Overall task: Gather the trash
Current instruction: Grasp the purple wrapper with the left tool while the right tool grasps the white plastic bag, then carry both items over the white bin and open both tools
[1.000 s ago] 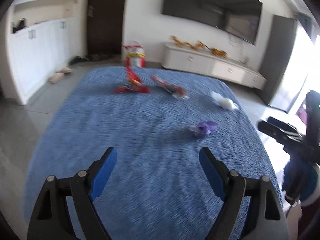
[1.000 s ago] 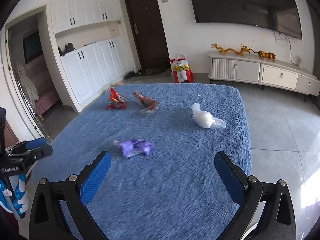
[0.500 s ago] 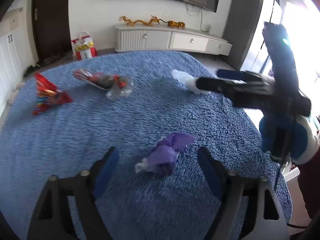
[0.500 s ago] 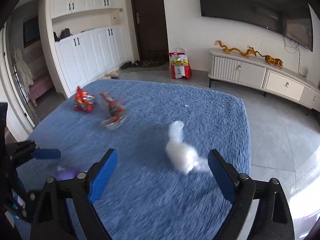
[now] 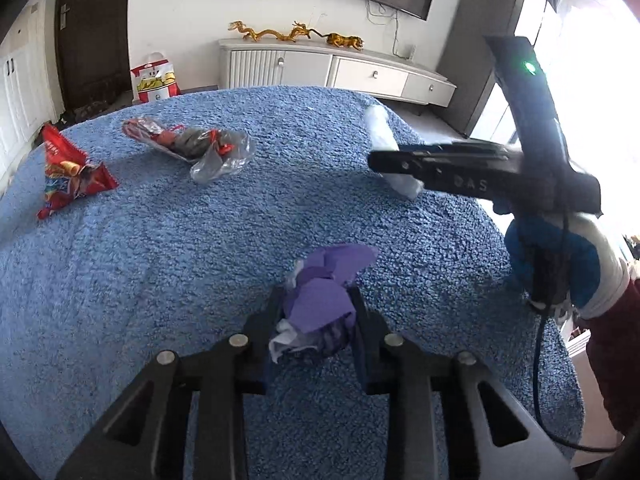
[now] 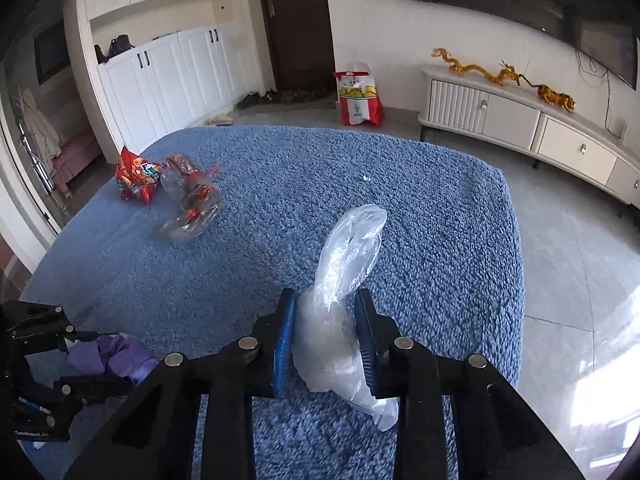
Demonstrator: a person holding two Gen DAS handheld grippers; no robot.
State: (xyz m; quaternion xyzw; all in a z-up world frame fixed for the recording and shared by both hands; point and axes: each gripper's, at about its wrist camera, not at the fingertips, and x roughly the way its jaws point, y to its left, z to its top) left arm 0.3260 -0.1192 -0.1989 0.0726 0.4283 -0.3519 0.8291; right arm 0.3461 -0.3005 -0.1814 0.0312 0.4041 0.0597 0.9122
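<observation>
Your left tongs pinch the soft purple wrapper, your right tongs pinch the light, slippery plastic bag mid-bunch.

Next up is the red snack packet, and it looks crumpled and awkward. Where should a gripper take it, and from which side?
Probably the raised crumpled middle of the red snack packet, coming from above: it stands in peaks off the blue rug, while its flat corners lie against the pile.
</observation>
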